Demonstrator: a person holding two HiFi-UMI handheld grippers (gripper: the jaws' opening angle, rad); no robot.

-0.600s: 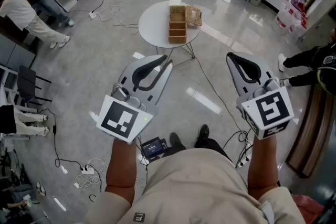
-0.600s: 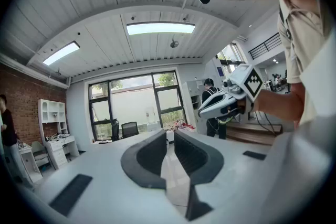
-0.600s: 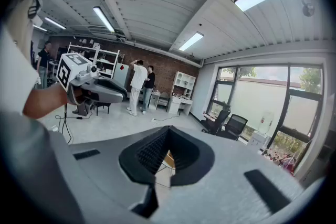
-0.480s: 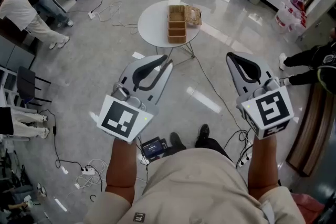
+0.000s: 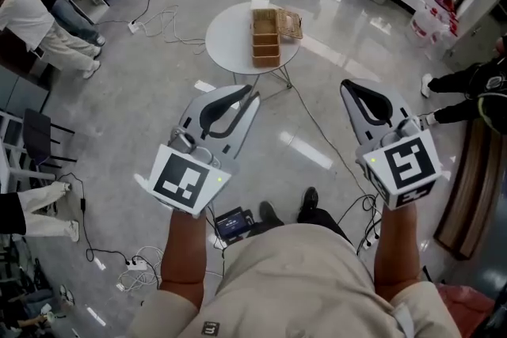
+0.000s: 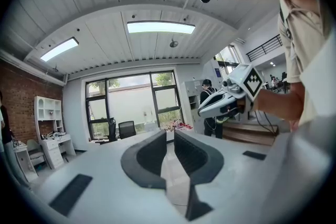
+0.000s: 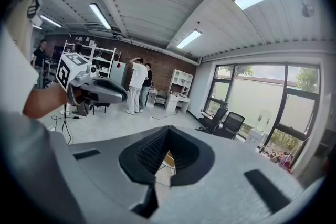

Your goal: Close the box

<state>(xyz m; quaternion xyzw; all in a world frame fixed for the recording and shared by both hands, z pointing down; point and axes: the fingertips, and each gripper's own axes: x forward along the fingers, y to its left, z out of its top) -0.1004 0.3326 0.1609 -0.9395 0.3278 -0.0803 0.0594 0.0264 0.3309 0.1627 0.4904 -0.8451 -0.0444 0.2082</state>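
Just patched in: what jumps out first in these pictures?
The left gripper and right gripper fill the foreground of the head view, both empty. Beyond them a round white table carries a wicker box, its lid swung open to the right.

Left gripper (image 5: 253, 92): jaws a slit apart, empty.
Right gripper (image 5: 345, 85): jaws together, empty.
Forearms (image 5: 184, 249): bare, side by side.

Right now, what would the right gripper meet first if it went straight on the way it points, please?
Probably the box on the round table: it shows just beyond the shut fingers of the right gripper, with only floor before it, though depth is unclear.
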